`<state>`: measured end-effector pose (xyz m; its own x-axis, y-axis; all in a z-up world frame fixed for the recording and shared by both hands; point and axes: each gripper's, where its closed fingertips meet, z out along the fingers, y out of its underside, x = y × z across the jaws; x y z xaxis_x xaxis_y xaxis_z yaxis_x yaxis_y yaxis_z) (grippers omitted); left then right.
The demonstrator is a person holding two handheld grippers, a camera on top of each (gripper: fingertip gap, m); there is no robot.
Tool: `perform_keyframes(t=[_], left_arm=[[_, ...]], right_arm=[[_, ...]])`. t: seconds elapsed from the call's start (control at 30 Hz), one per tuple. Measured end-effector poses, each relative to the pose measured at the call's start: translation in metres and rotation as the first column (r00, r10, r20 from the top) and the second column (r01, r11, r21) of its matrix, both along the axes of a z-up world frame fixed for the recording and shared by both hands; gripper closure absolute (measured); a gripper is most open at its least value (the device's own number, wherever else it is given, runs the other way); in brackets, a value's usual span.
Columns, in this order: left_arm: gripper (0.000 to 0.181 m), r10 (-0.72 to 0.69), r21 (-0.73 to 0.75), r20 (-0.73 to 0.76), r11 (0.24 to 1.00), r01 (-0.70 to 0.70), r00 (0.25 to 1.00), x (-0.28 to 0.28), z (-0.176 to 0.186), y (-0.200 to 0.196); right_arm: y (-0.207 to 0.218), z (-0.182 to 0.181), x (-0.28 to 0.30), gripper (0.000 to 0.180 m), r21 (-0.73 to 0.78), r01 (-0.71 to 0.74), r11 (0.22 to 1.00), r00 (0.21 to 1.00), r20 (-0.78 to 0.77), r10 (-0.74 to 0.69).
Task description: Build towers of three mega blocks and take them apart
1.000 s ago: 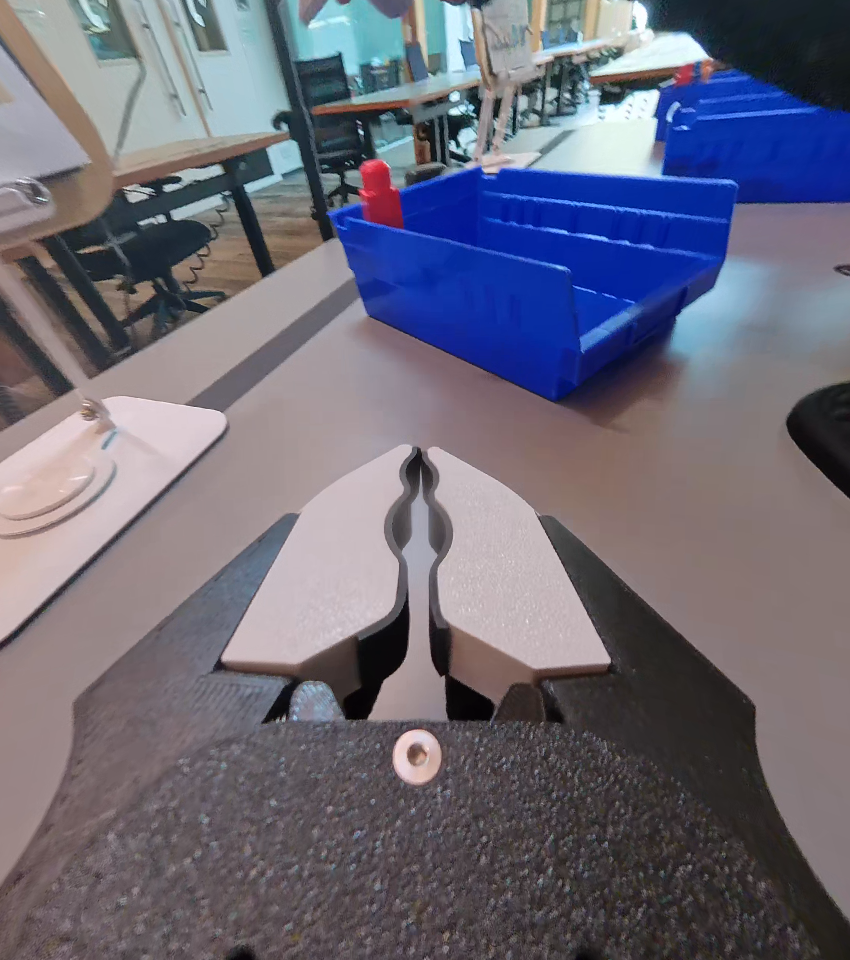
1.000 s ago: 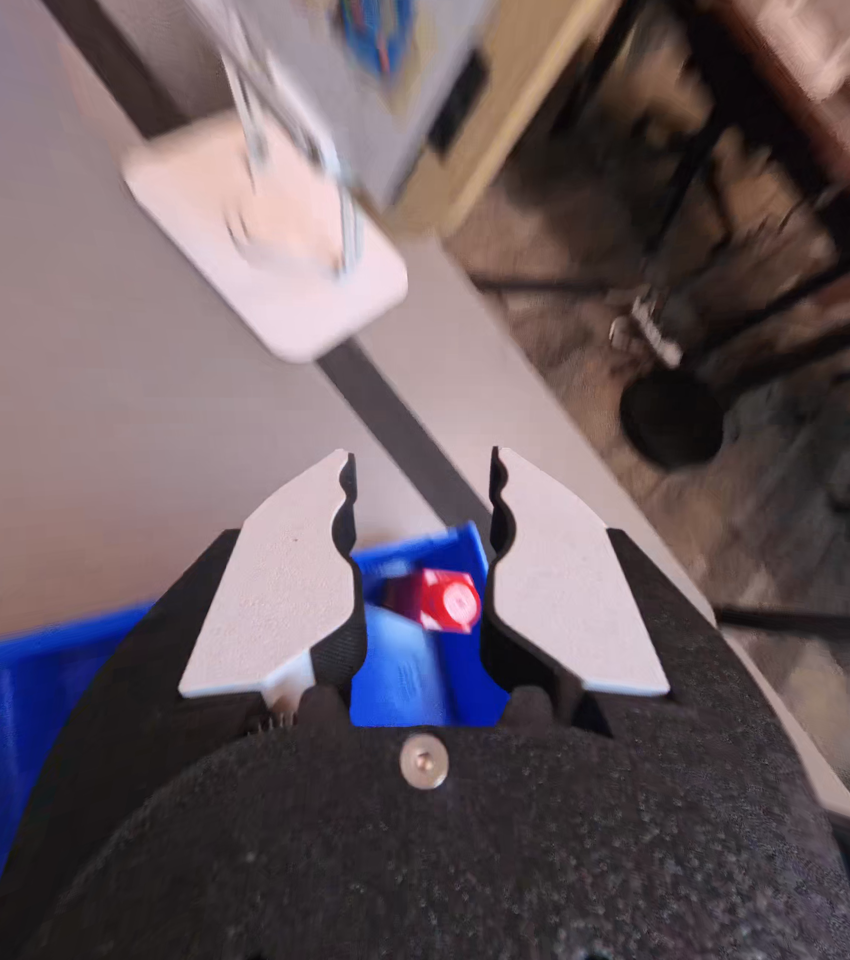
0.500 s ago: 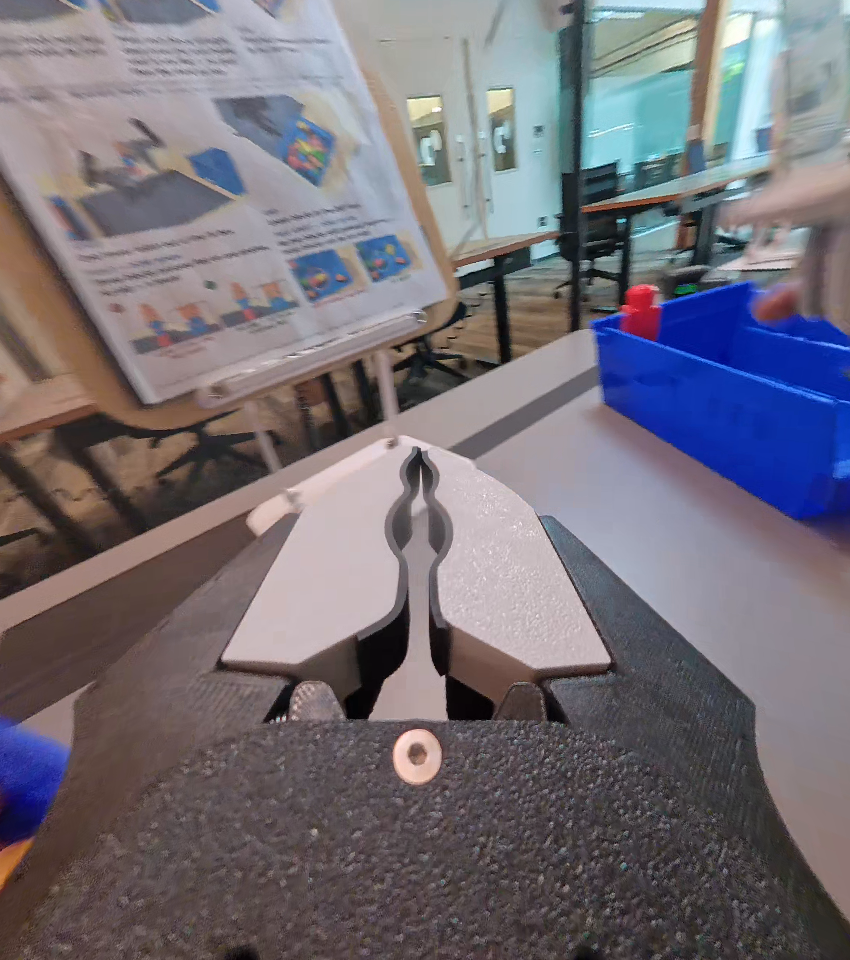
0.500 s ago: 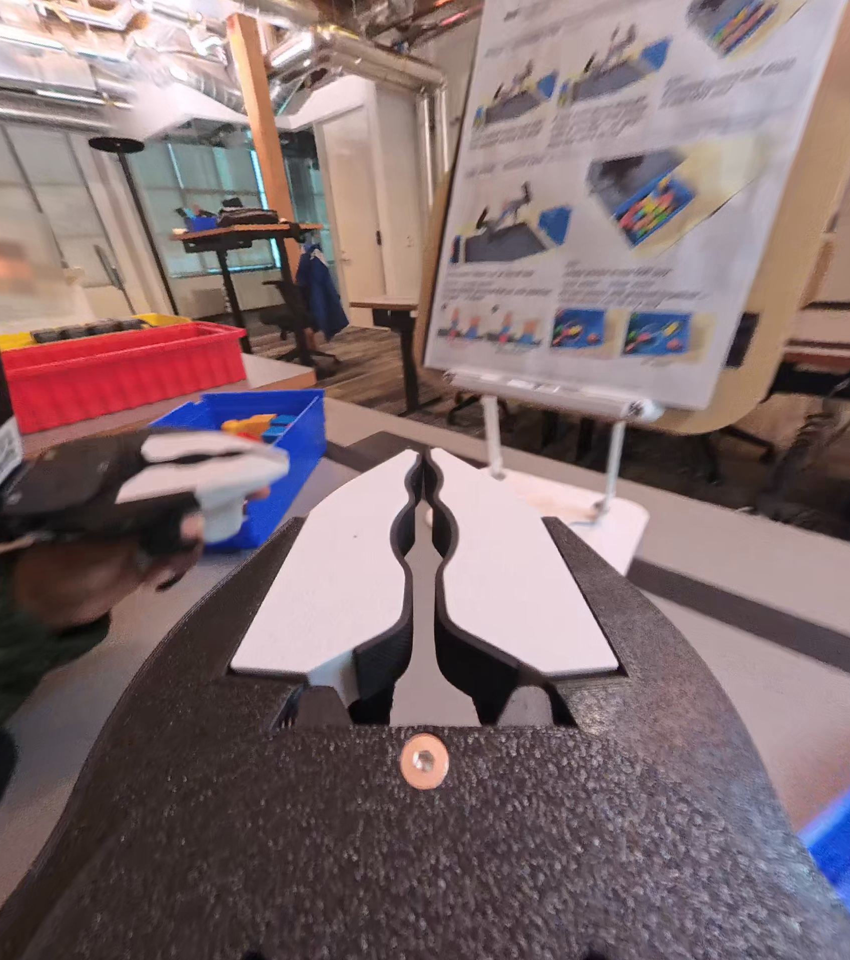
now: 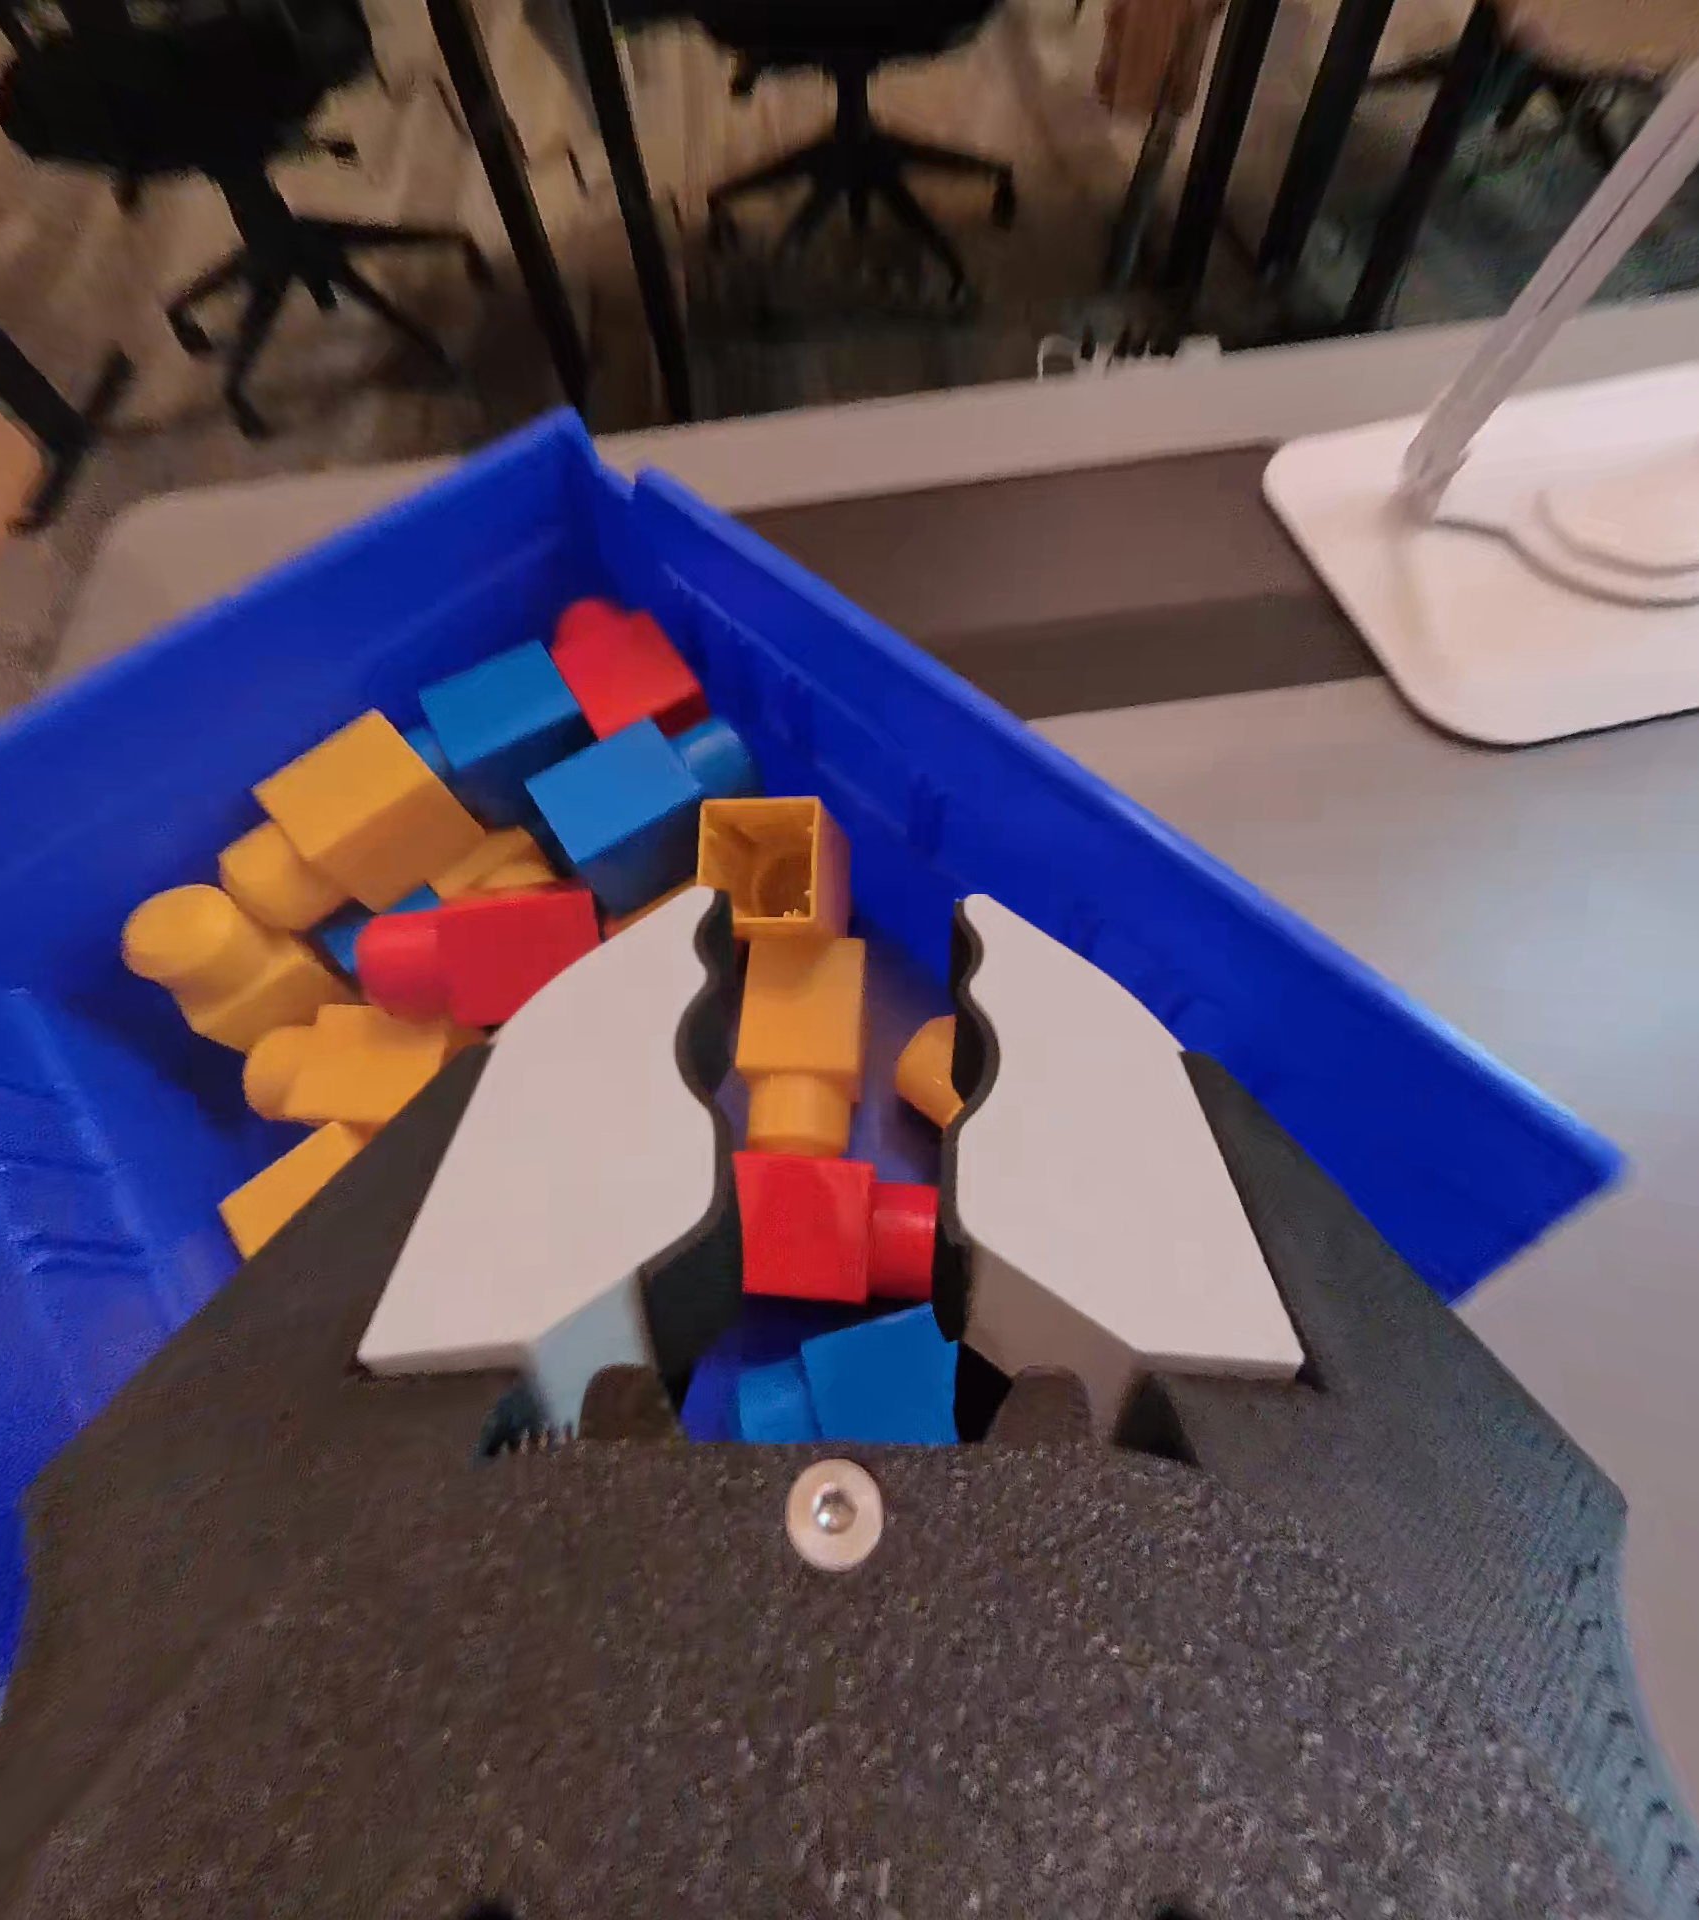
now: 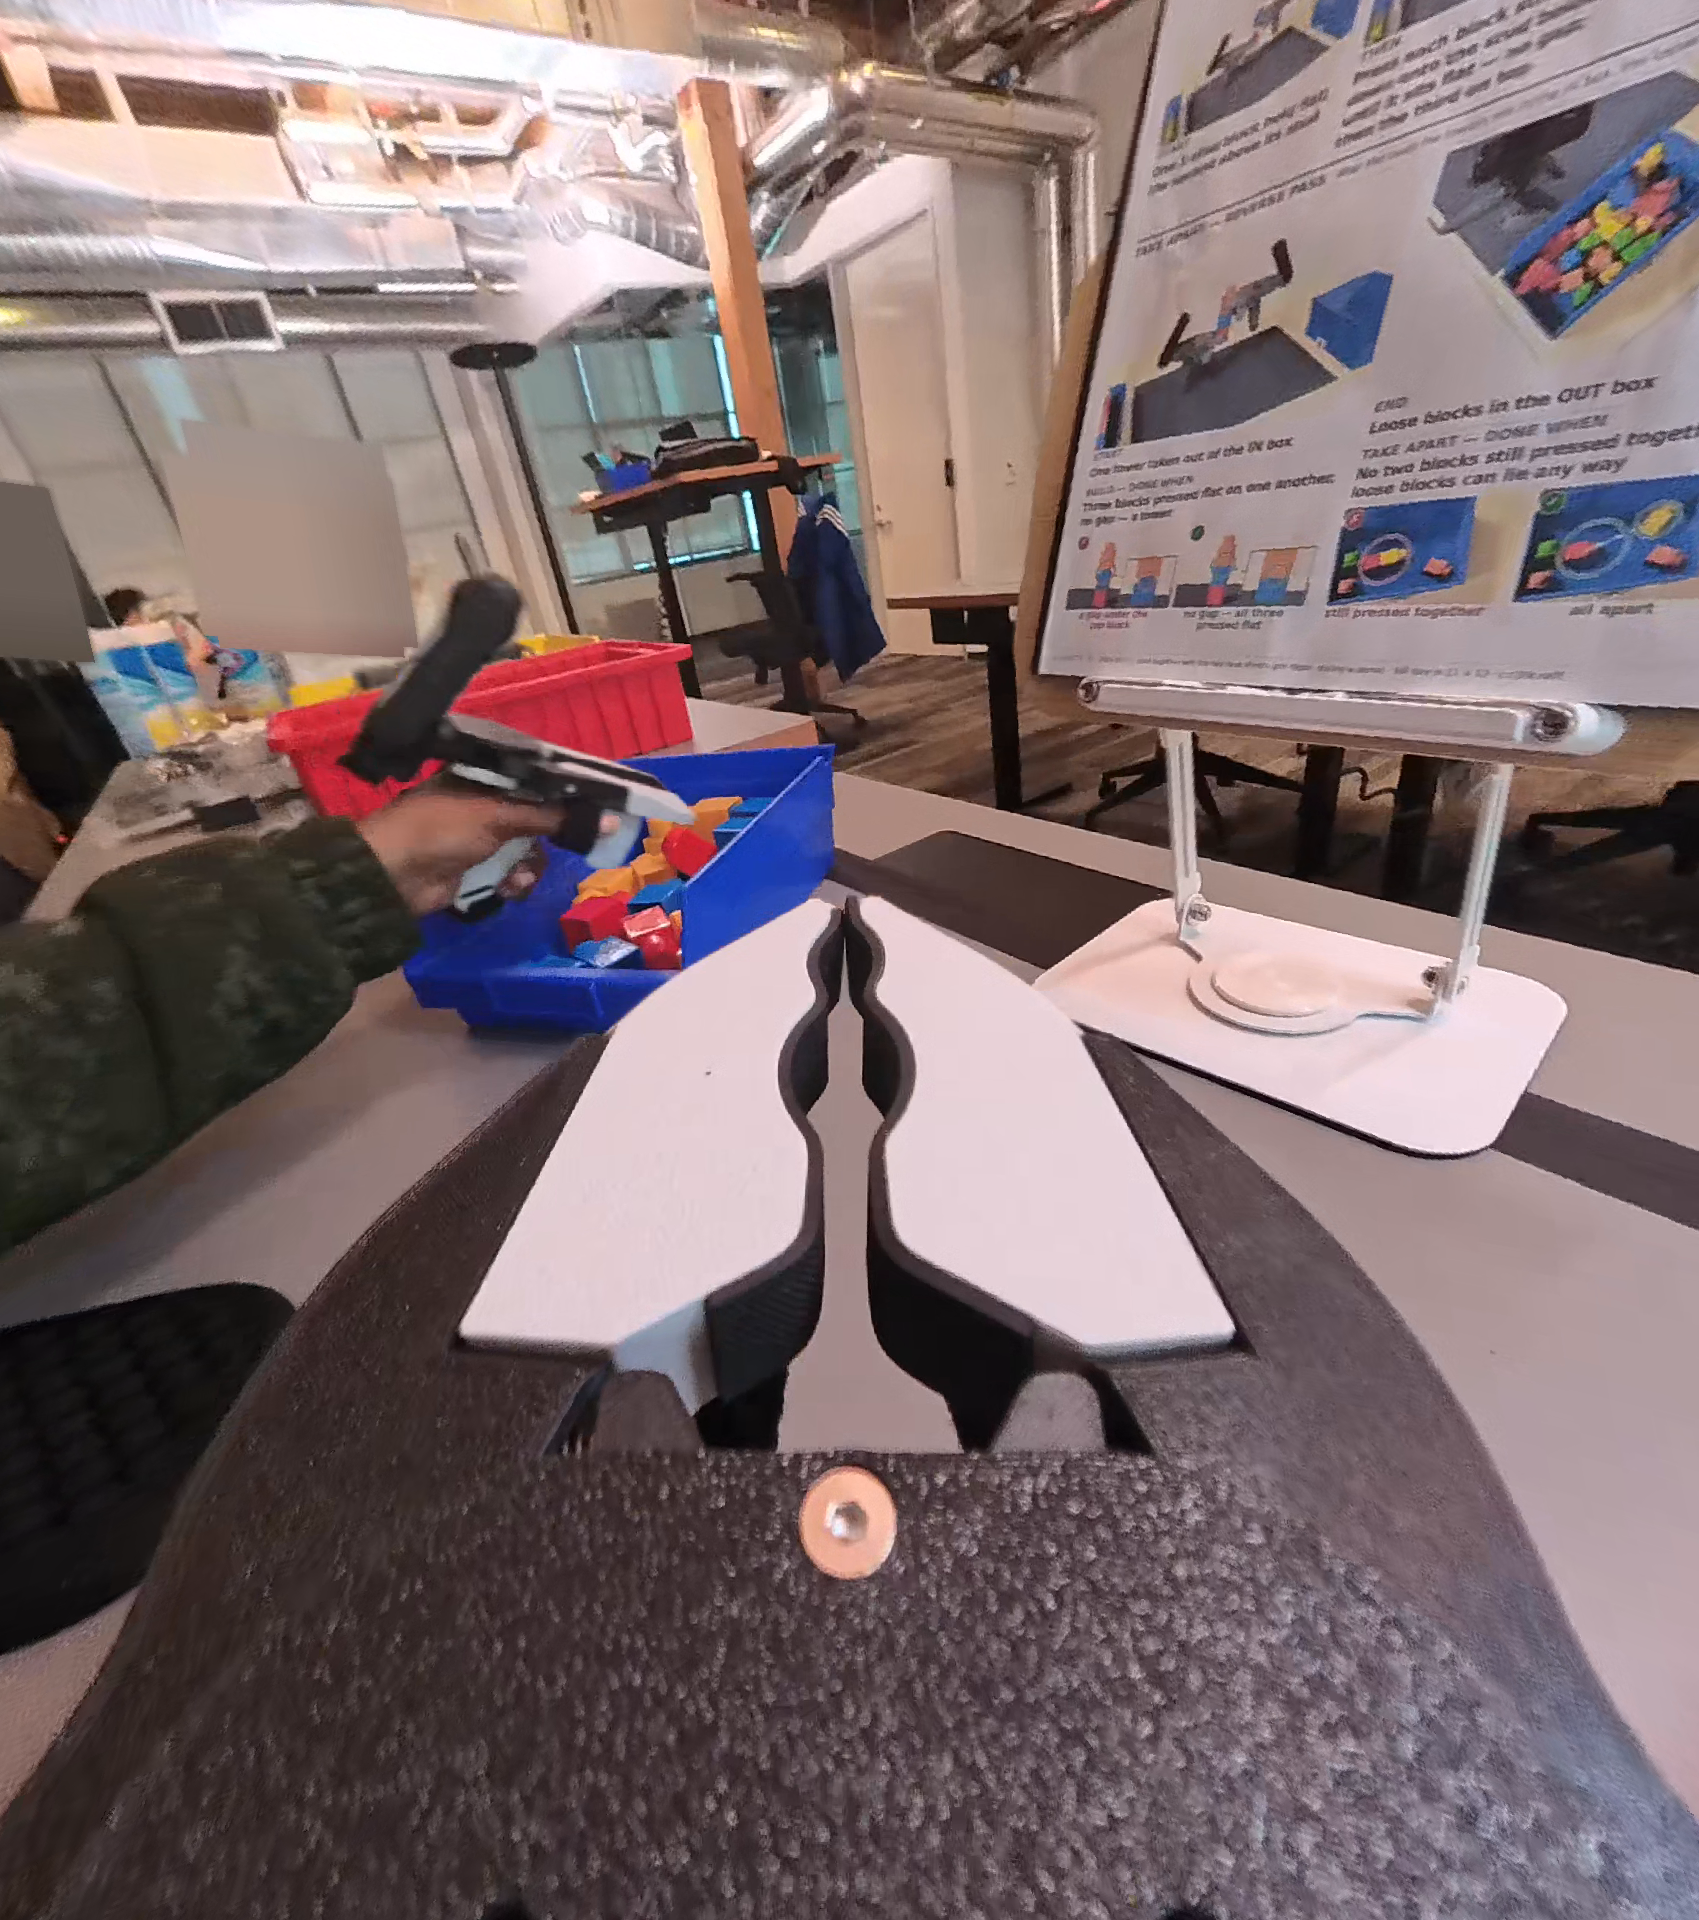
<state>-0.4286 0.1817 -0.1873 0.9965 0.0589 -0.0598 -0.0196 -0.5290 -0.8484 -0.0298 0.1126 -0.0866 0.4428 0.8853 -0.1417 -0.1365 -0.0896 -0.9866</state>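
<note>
So on the left, the left gripper [image 5: 832, 920] hangs over the blue bin [image 5: 1032, 831] near the worktop's [image 5: 1551, 935] far edge, jaws spread wide, gripping nothing; loose mega blocks [image 5: 512, 821] fill the bin. Over on the right, the right gripper [image 6: 845, 920] sits above the worktop, jaws nearly closed and empty.

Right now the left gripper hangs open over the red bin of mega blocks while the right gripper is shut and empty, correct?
Only the colour is wrong: the left wrist view shows the left gripper open over a blue bin of mega blocks. The right gripper is shut, empty.
</note>
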Motion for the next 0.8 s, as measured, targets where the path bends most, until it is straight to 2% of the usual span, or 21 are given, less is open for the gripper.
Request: perform_keyframes(t=[0.2,0.23,0.3,0.4,0.5,0.57,0.6,0.67,0.73,0.8], left_arm=[[0.125,0.024,-0.225,-0.027,0.974,-0.030,0.999,-0.018,-0.053,0.030],[0.126,0.032,-0.250,-0.040,0.967,-0.041,0.999,-0.023,-0.059,0.033],[0.140,0.024,-0.279,-0.059,0.959,-0.040,0.998,-0.027,-0.067,0.037],[0.143,0.006,-0.262,-0.066,0.965,-0.024,0.998,-0.028,-0.063,0.037],[0.144,0.034,-0.053,-0.016,0.998,-0.035,0.999,-0.019,-0.020,0.034],[0.144,-0.041,0.195,0.059,0.980,0.029,0.997,0.011,0.031,0.025],[0.144,-0.165,0.330,0.104,0.936,0.123,0.981,0.042,0.059,0.016],[0.144,-0.395,0.543,0.142,0.797,0.262,0.907,0.105,0.107,-0.013],[0.144,-0.599,0.674,0.149,0.643,0.362,0.787,0.167,0.139,-0.047],[0.144,-0.696,0.727,0.138,0.554,0.405,0.705,0.210,0.153,-0.070]], right_arm=[[-0.013,-0.005,-0.012,0.179,0.072,-0.061,0.996,0.997,0.053,0.057],[-0.014,-0.008,-0.015,0.179,0.069,-0.076,0.995,0.996,0.061,0.072],[-0.018,-0.015,-0.020,0.179,0.058,-0.103,0.993,0.992,0.075,0.098],[-0.025,-0.023,-0.028,0.179,0.072,-0.139,0.988,0.984,0.119,0.130],[-0.029,-0.030,-0.034,0.179,0.116,-0.152,0.981,0.976,0.175,0.131],[-0.031,-0.033,-0.038,0.179,0.112,-0.164,0.980,0.972,0.189,0.141],[-0.033,-0.035,-0.041,0.179,0.100,-0.172,0.980,0.971,0.185,0.151],[-0.037,-0.035,-0.046,0.177,0.074,-0.196,0.978,0.970,0.161,0.182],[-0.041,-0.032,-0.050,0.171,0.050,-0.217,0.975,0.971,0.115,0.211],[-0.045,-0.029,-0.053,0.166,0.021,-0.235,0.972,0.970,0.064,0.233]])
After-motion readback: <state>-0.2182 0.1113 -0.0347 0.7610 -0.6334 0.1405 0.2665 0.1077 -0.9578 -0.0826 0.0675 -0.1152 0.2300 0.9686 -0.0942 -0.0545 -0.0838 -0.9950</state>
